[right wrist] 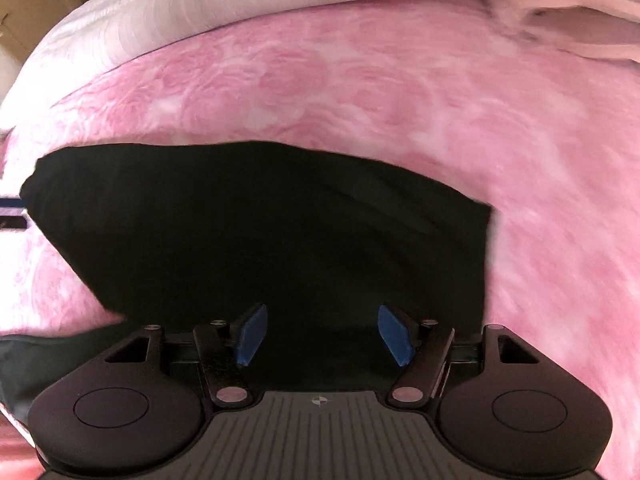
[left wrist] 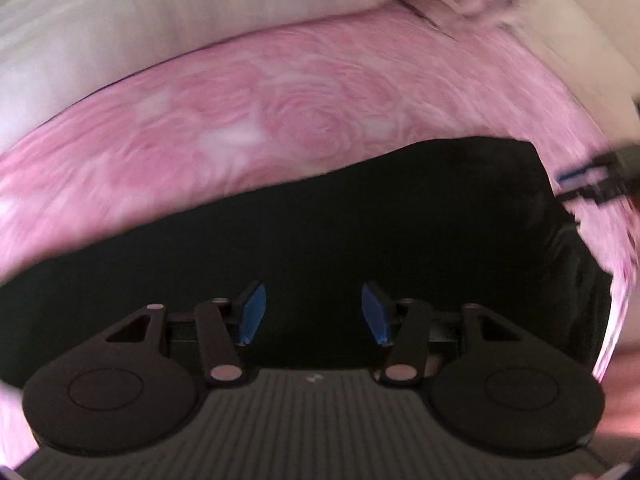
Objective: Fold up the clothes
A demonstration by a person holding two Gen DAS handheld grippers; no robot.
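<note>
In the left view, the left gripper (left wrist: 313, 314) had its fingers wide apart, holding nothing. The black cloth (left wrist: 320, 232) lay on the pink bed (left wrist: 280, 120), stretching from 9 to 3 o'clock.

In the right view, the right gripper (right wrist: 326, 334) was wide apart and empty too, right above the cloth (right wrist: 260, 232).

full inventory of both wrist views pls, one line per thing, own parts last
black garment: 1, black, lying fairly flat on the pink blanket, below both grippers
pink blanket: 1, pink with rose pattern, spread under the garment
pale bedding: 1, cream-white, bunched along the far edge of the blanket
pink-trimmed fabric: 1, pale pink, far right corner; what it is, cannot tell
left gripper: 1, black with blue pads, open, nothing between them
right gripper: 1, black with blue pads, open, nothing between them
</note>
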